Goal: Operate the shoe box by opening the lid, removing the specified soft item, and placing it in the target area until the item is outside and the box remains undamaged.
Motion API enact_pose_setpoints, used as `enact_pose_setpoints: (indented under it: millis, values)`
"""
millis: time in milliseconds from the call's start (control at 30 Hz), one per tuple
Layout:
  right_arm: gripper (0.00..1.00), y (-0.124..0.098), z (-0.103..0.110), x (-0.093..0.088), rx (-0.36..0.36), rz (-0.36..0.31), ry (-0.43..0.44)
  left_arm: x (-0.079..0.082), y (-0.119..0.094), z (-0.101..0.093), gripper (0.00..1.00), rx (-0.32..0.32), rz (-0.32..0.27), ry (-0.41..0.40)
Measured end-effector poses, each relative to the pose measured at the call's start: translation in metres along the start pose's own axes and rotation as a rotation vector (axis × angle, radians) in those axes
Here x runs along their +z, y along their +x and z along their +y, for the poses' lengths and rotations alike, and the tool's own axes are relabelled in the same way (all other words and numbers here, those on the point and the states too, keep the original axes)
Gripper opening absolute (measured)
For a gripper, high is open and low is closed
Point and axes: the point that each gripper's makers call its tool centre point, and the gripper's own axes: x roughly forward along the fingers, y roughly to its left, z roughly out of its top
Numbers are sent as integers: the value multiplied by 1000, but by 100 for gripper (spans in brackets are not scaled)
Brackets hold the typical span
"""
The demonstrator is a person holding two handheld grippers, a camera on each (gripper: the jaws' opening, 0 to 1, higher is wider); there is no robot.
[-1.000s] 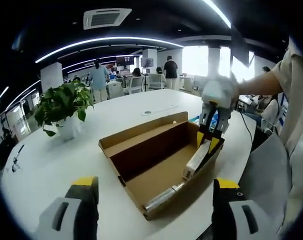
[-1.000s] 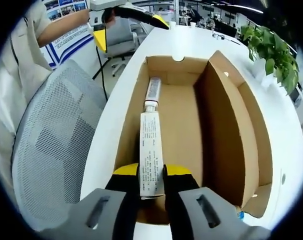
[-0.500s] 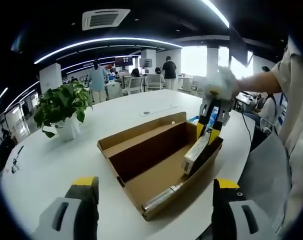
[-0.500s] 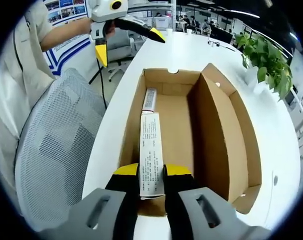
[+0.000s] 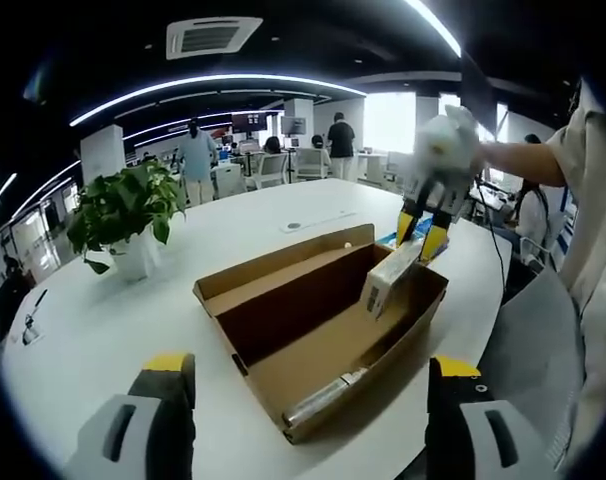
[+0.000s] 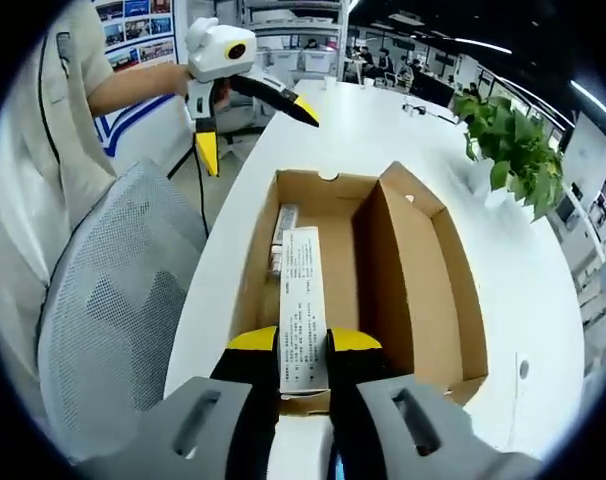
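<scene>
The white table in an open office is seen under the open cardboard shoe box. A long white carton (printed with small text) is clamped above the box by the right gripper. The left gripper is held wide open, with nothing in it.

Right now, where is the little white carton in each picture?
Left gripper view: the white carton is right of centre, tilted above the open shoe box, held by the right gripper coming in from the upper right.
Right gripper view: it is low in the middle, clamped between that gripper's yellow-tipped fingers, pointing into the box.
Shared landmark: the potted plant on the white table.
</scene>
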Motion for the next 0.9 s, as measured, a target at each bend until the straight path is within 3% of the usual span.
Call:
enact_pose_setpoints:
  millis: [333,900]
  values:
    - [15,-31,-11,5,-51,-25,-19,3,4,-5,100,-16,-2,11]
    - [15,-73,-27,-14,-107,-15,-3,5,10,-11,100,-36,-8,17]
